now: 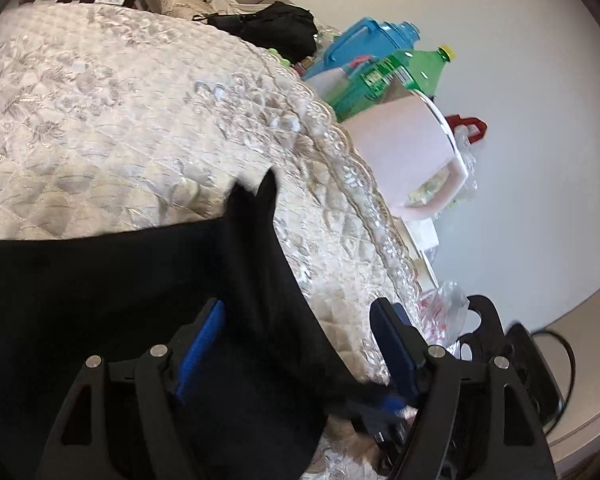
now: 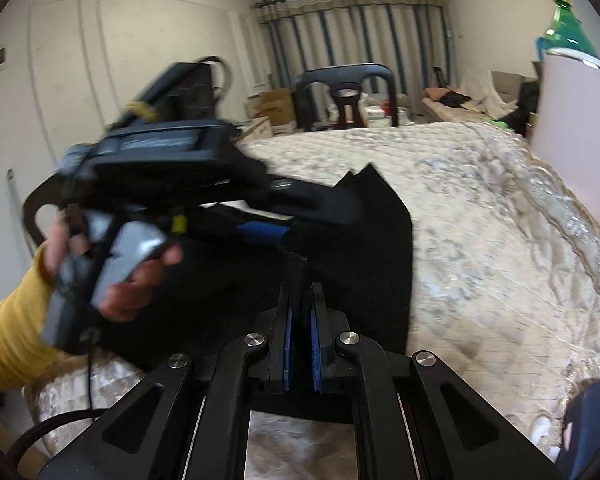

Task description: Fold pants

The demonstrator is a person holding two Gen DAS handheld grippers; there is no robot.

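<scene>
Black pants (image 1: 120, 300) lie on a quilted cream bedspread (image 1: 120, 120). In the left wrist view my left gripper (image 1: 300, 344) is open, with its blue-padded fingers (image 1: 204, 344) wide apart and a fold of the pants between them. In the right wrist view my right gripper (image 2: 300, 320) is shut on an edge of the pants (image 2: 364, 248), which rise between its pads. The left gripper (image 2: 284, 224), held by a hand in a yellow sleeve, reaches onto the same cloth just ahead.
A pink-shaded lamp (image 1: 404, 148), a green bottle (image 1: 400, 72) and a blue jug (image 1: 364, 44) stand by the bed's right side against a white wall. A black bag (image 1: 276, 28) lies at the far edge. A dark chair (image 2: 346, 92) and boxes stand beyond the bed.
</scene>
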